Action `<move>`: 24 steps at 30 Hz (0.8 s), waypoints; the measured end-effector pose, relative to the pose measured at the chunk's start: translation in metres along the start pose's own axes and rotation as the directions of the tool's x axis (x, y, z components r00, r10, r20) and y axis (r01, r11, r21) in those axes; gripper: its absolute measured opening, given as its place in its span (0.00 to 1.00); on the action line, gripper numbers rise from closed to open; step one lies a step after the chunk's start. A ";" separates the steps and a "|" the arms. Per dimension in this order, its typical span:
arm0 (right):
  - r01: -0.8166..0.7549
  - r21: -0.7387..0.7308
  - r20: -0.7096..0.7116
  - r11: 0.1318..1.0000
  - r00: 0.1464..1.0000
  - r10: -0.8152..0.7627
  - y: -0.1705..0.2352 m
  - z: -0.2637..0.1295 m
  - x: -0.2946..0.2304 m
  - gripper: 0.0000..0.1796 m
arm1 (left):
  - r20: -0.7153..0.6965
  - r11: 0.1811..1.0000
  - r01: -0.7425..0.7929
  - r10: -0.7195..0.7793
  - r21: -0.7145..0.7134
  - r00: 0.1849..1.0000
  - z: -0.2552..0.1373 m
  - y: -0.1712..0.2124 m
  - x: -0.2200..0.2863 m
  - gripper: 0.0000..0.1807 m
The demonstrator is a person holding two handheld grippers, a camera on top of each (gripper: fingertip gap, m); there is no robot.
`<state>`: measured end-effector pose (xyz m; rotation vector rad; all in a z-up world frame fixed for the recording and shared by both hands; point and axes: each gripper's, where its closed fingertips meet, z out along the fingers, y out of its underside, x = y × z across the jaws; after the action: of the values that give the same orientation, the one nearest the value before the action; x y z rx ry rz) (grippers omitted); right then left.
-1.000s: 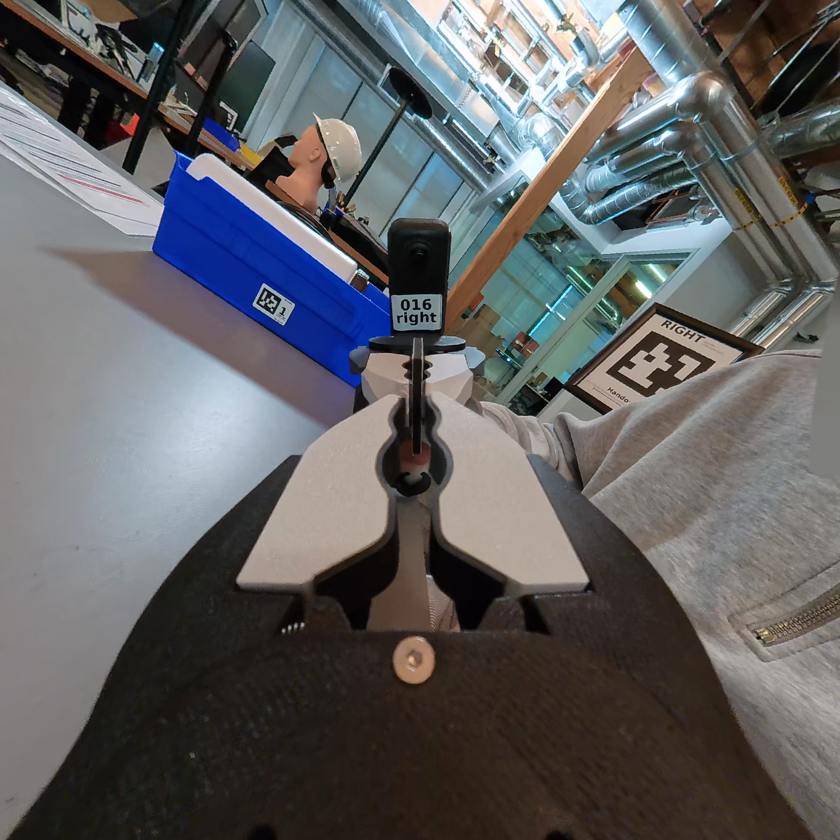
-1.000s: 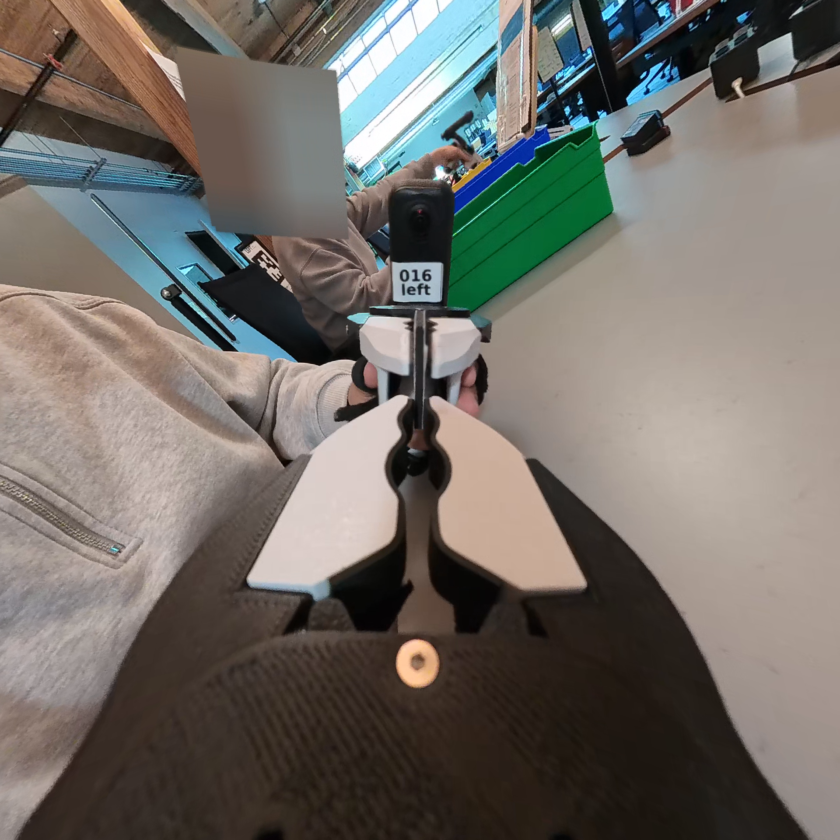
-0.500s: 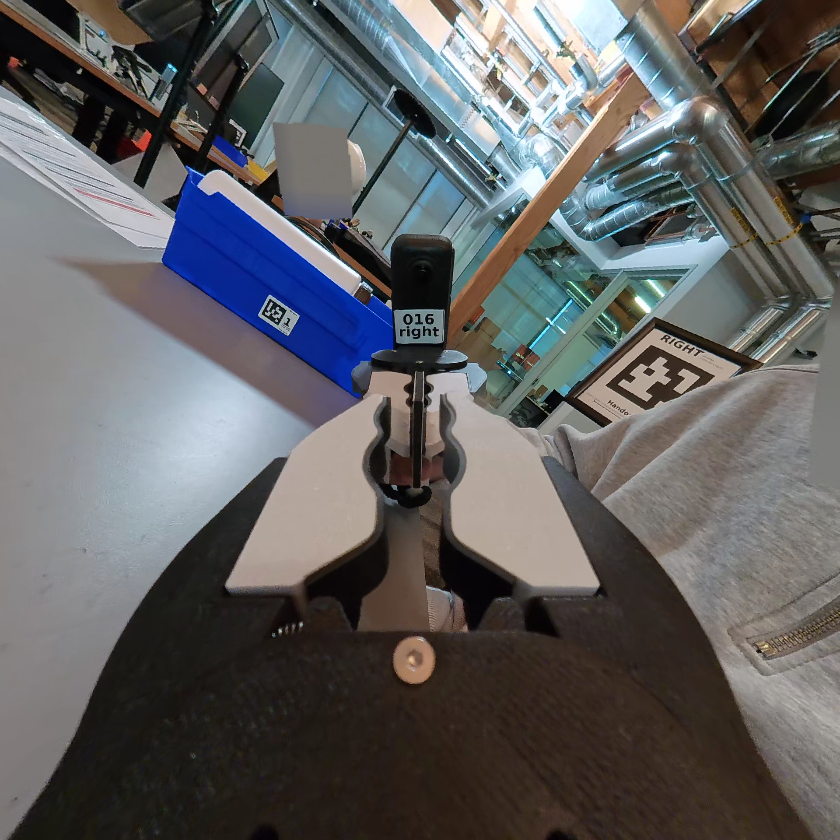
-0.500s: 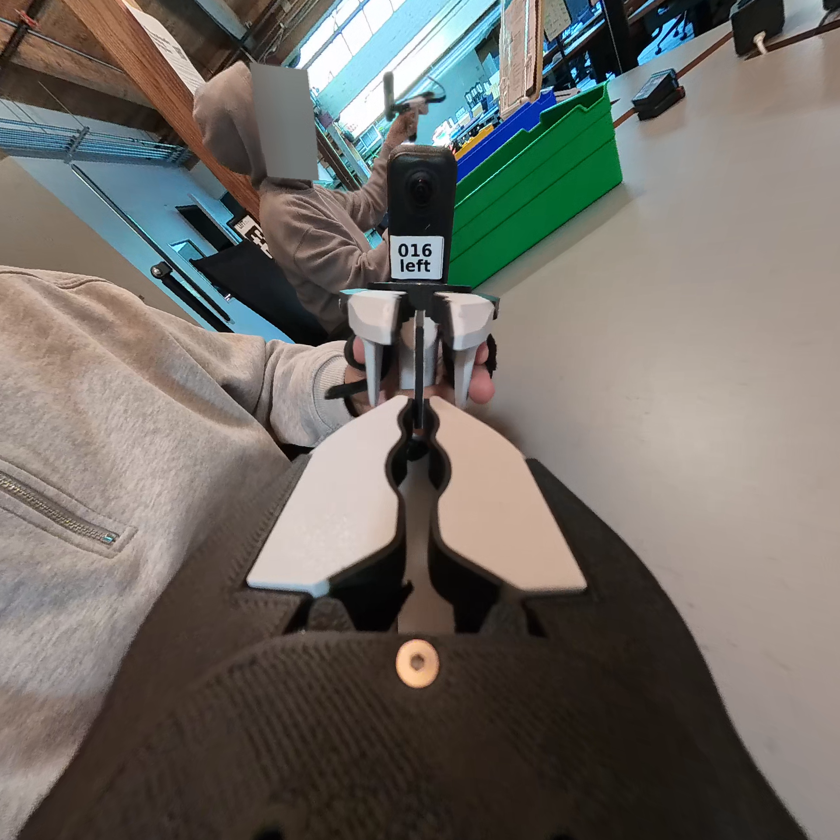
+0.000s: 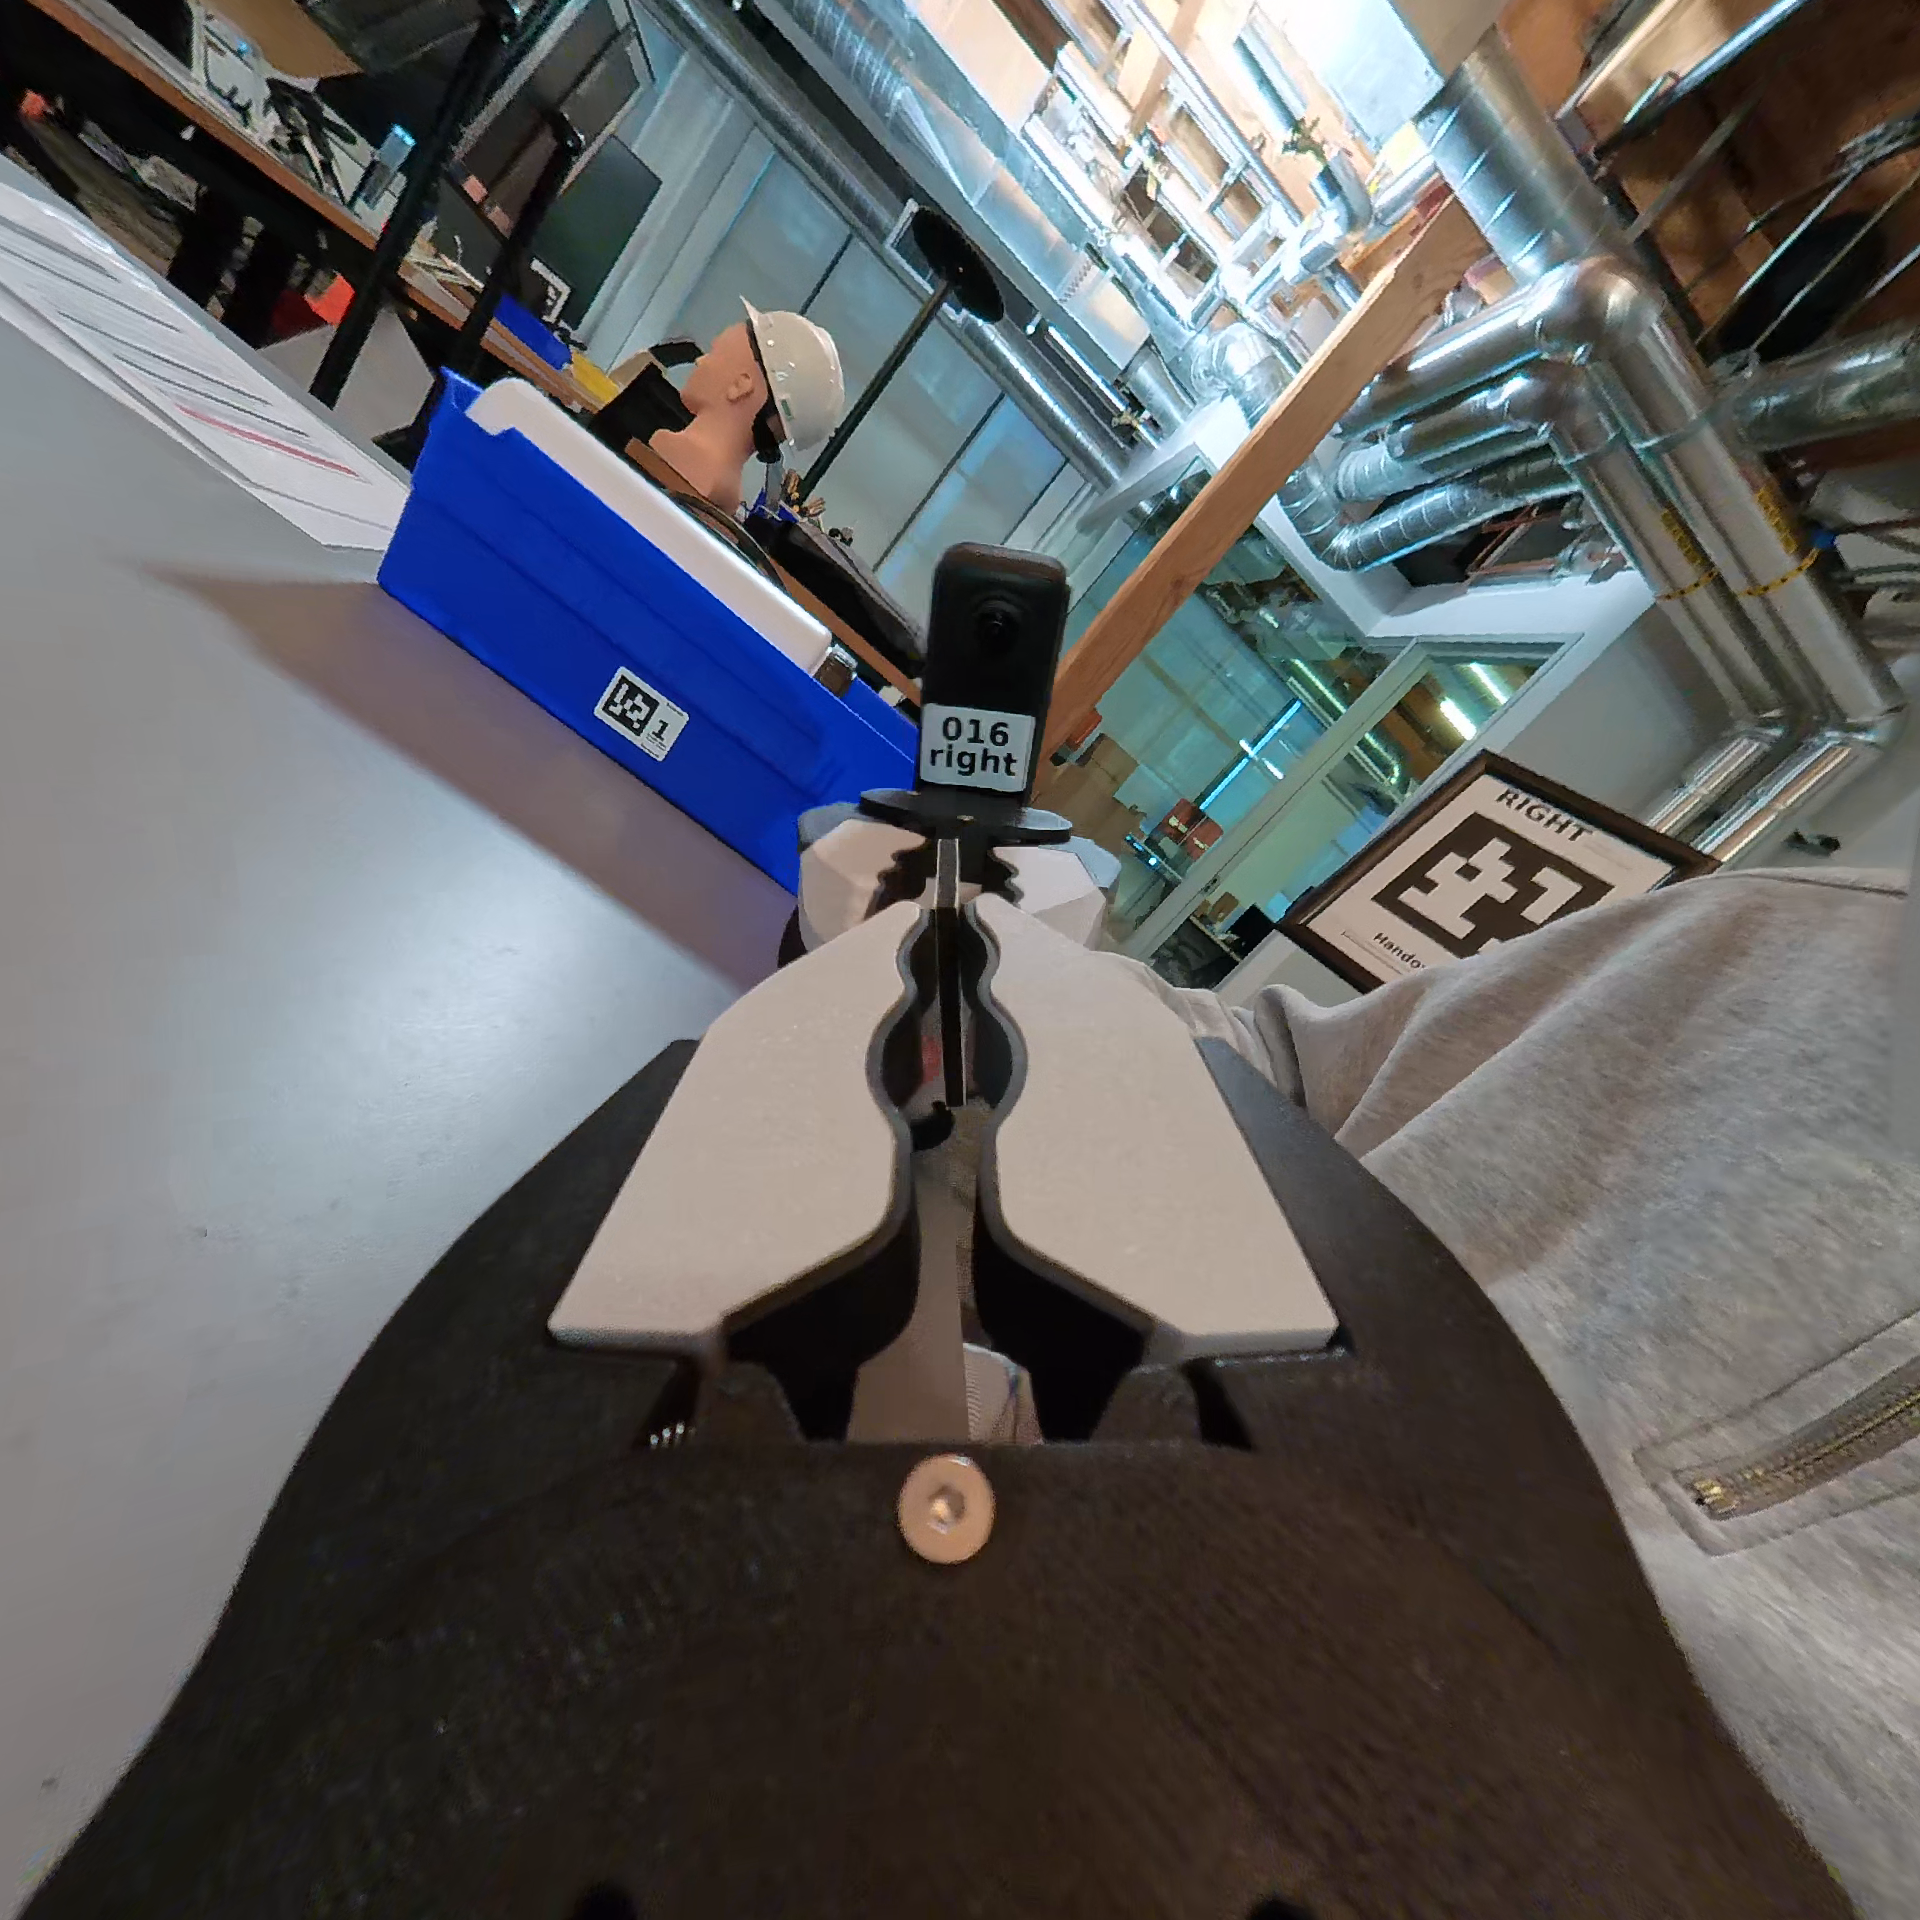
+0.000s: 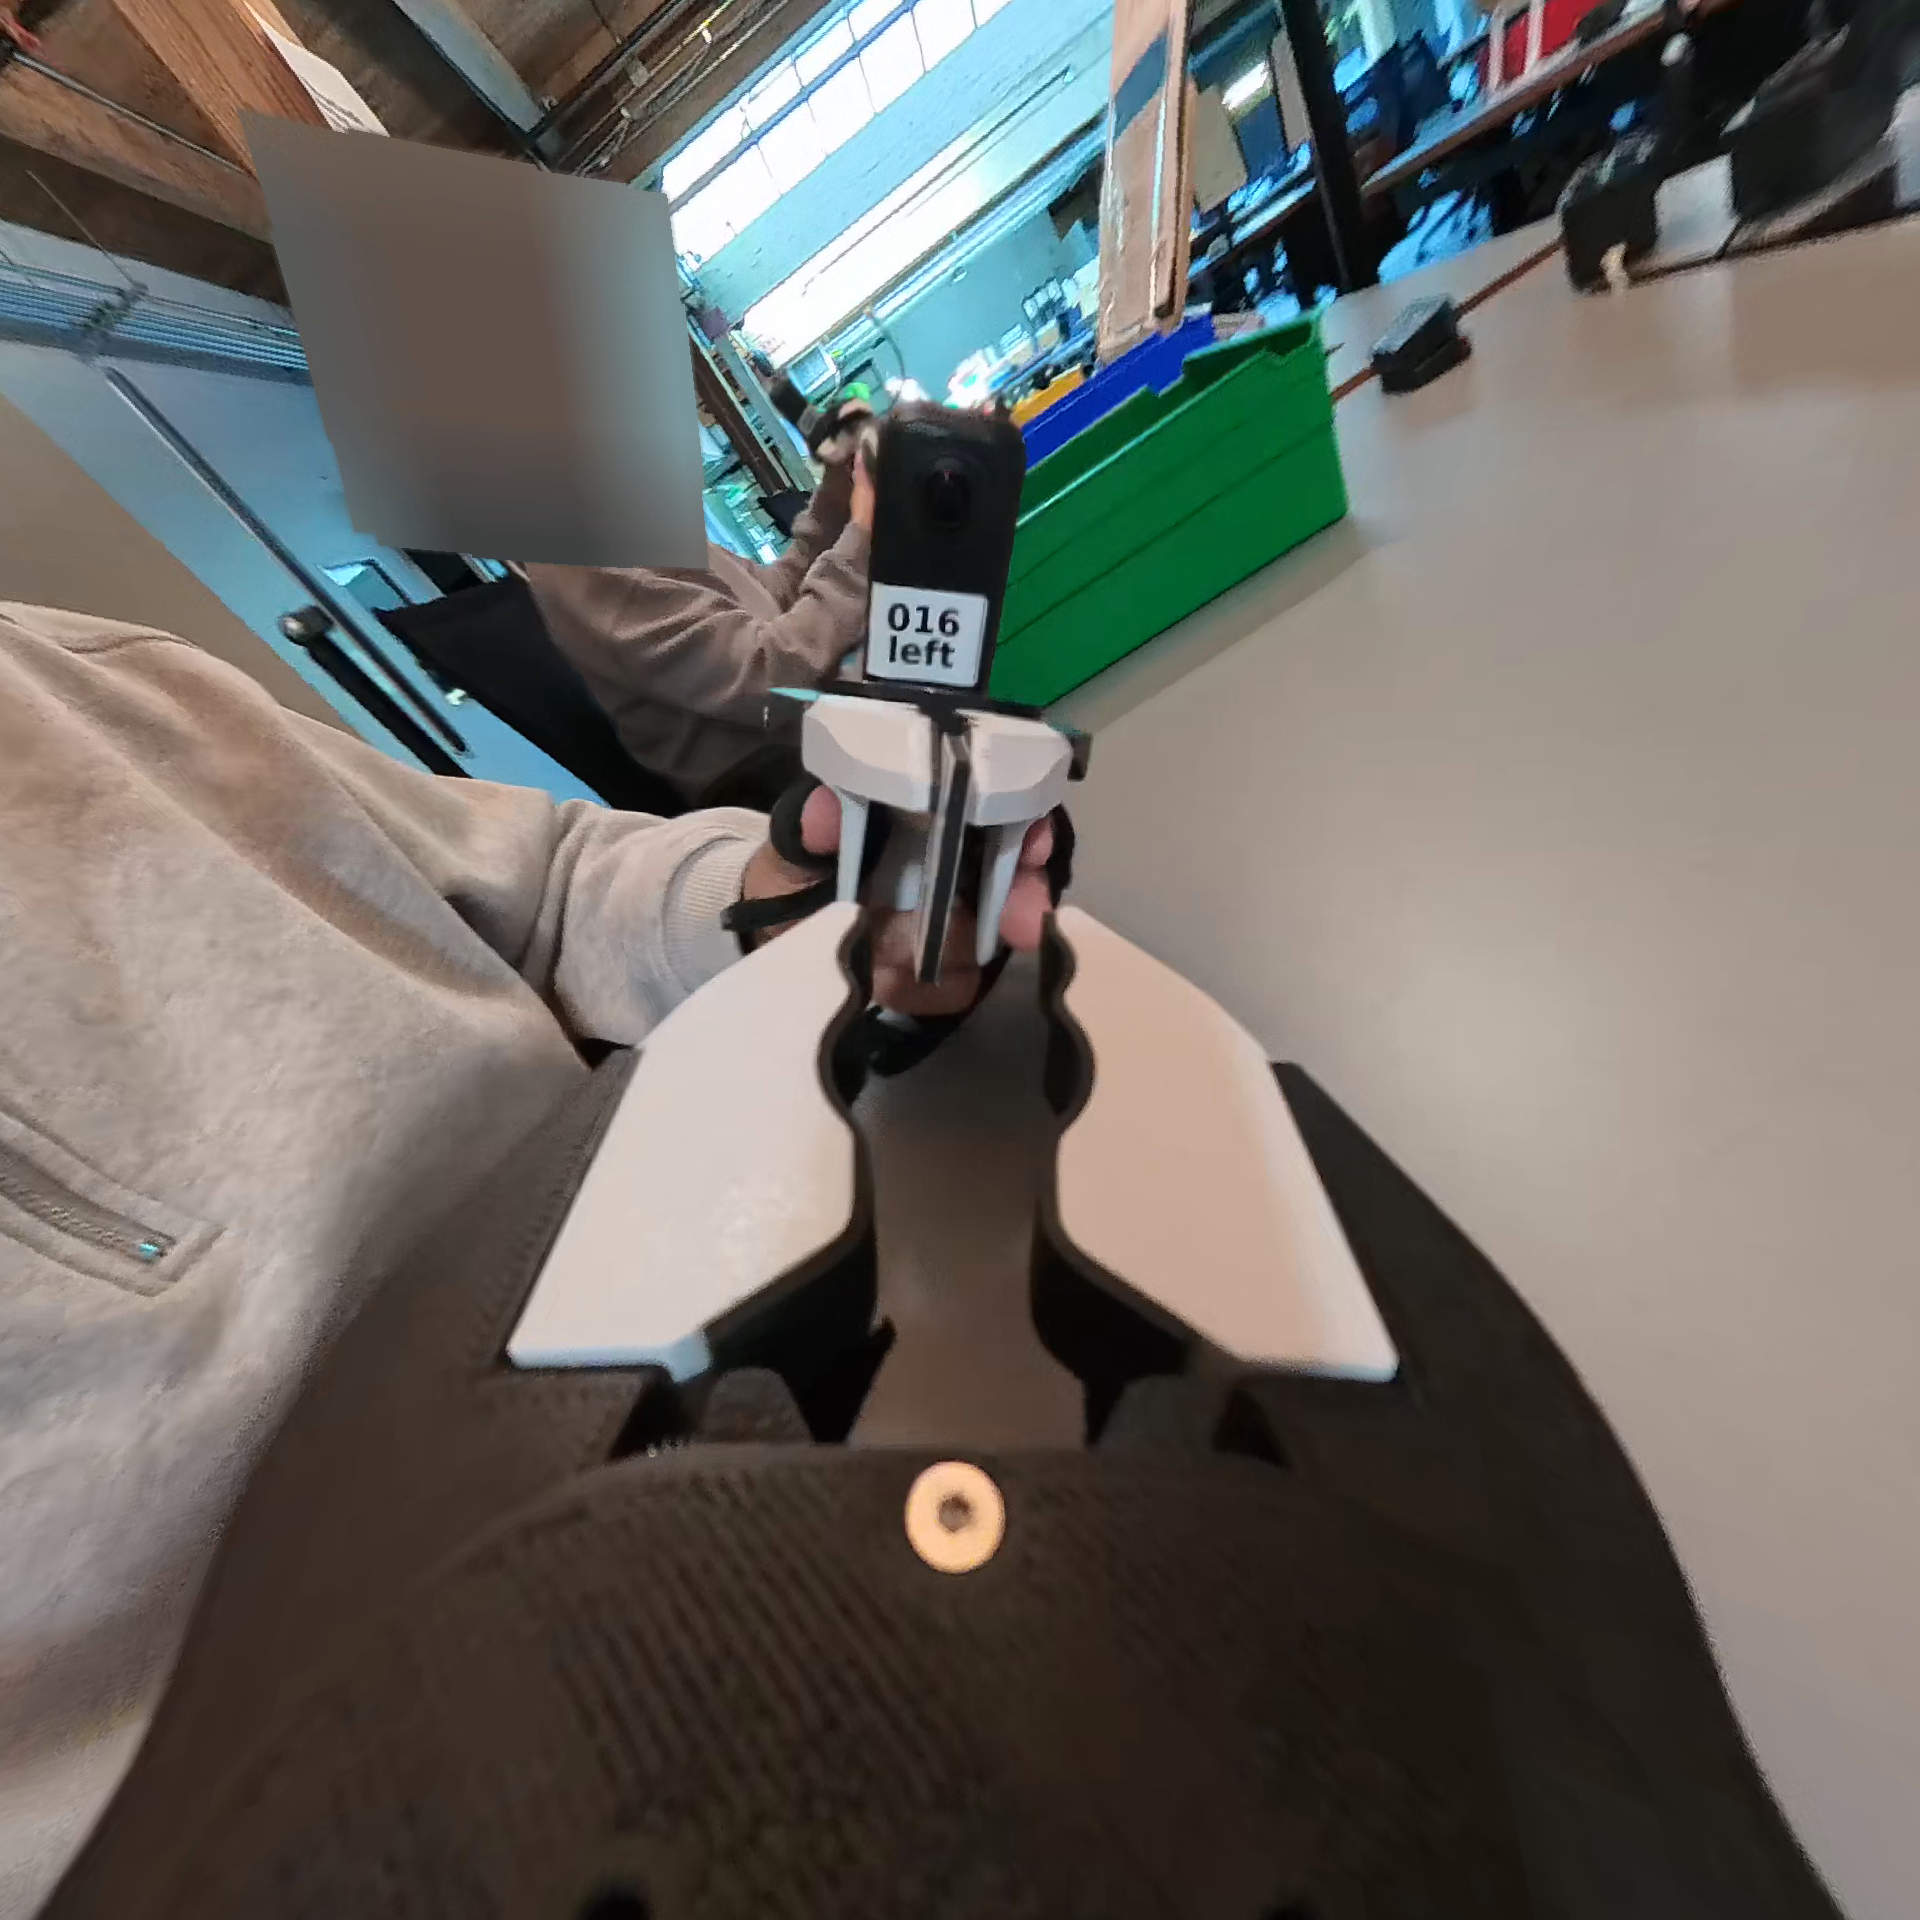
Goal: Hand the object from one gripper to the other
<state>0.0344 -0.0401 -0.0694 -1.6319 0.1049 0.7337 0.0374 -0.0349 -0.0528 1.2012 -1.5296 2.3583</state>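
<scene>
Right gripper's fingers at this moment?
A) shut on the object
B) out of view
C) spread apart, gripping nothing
C: the right gripper has its fingers wide apart, and the object sits beyond them in the left gripper.

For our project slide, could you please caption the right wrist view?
Open right gripper faces the left gripper, which grips a thin dark plate edge-on over the table.

You are facing a white printed label (image 5: 975, 746) on each opposing black camera (image 5: 995, 634), a coded sticker (image 5: 641, 713) on the blue bin (image 5: 540, 582), and a framed marker sign (image 5: 1486, 888).
</scene>
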 end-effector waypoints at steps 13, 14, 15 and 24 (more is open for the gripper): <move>0.322 -0.060 -0.074 0.945 0.942 -0.326 0.001 0.002 -0.003 0.23 | -0.010 0.996 0.079 -0.080 -0.048 0.997 0.003 0.010 -0.004 0.02; 0.287 -0.041 -0.072 0.957 0.955 -0.289 -0.001 0.001 -0.003 0.22 | -0.009 0.996 0.073 -0.074 -0.060 0.997 0.003 0.012 -0.004 0.02; 0.246 -0.017 -0.067 0.969 0.967 -0.247 -0.004 -0.001 -0.003 0.21 | -0.008 0.995 0.066 -0.067 -0.070 0.998 0.004 0.014 -0.003 0.02; 0.020 0.041 -0.009 0.999 1.000 -0.020 -0.008 -0.007 0.000 0.11 | 0.000 0.994 0.006 -0.006 -0.109 1.000 0.008 0.020 0.000 0.02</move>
<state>0.0410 -0.0442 -0.0620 -1.5956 0.1091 0.7048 0.0331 -0.0510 -0.0660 1.1794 -1.6288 2.2391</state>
